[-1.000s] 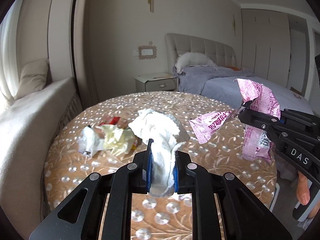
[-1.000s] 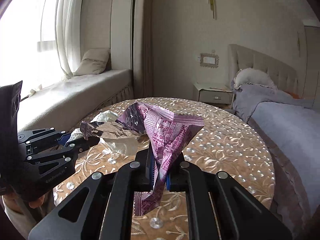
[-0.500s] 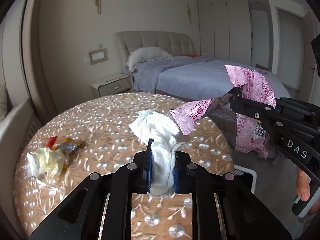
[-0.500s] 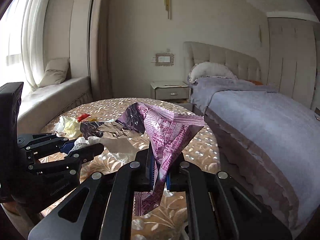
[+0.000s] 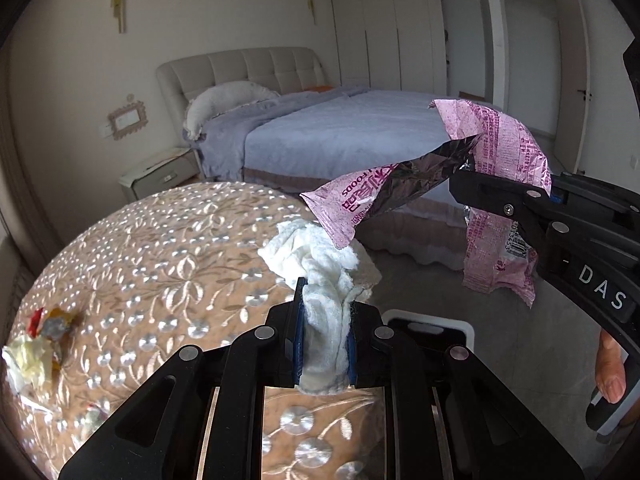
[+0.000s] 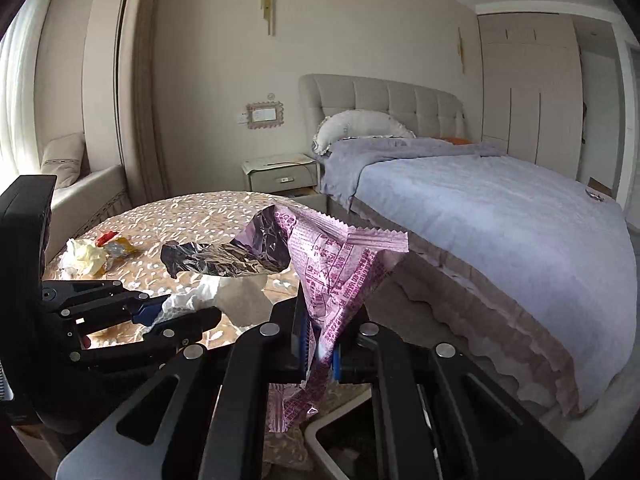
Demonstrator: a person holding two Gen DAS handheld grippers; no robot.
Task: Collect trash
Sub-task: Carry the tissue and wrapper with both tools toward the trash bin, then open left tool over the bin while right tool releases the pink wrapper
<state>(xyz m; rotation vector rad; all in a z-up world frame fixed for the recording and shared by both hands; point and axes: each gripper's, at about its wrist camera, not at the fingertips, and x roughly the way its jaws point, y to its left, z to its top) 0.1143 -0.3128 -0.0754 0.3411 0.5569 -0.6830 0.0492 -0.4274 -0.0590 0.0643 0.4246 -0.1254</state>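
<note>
My left gripper [image 5: 323,340] is shut on a crumpled white tissue [image 5: 320,264], held over the right edge of the round table [image 5: 160,248]. My right gripper [image 6: 318,344] is shut on a pink snack wrapper [image 6: 340,264] with a silver inside; it also shows in the left wrist view [image 5: 492,148], to the right of the tissue. A white-rimmed trash bin [image 5: 432,322] stands on the floor below both grippers; it also shows in the right wrist view [image 6: 340,436]. More trash lies at the table's left: a yellowish tissue [image 6: 86,256] and small red and gold wrappers [image 6: 114,242].
A bed with a grey-blue cover [image 6: 480,208] stands to the right of the table. A nightstand [image 6: 280,174] is behind the table by the wall. A window seat with a cushion [image 6: 64,160] is at the far left.
Both grippers have swung right with their trash, from over the table's middle to its right edge. The trash bin has come into view below them.
</note>
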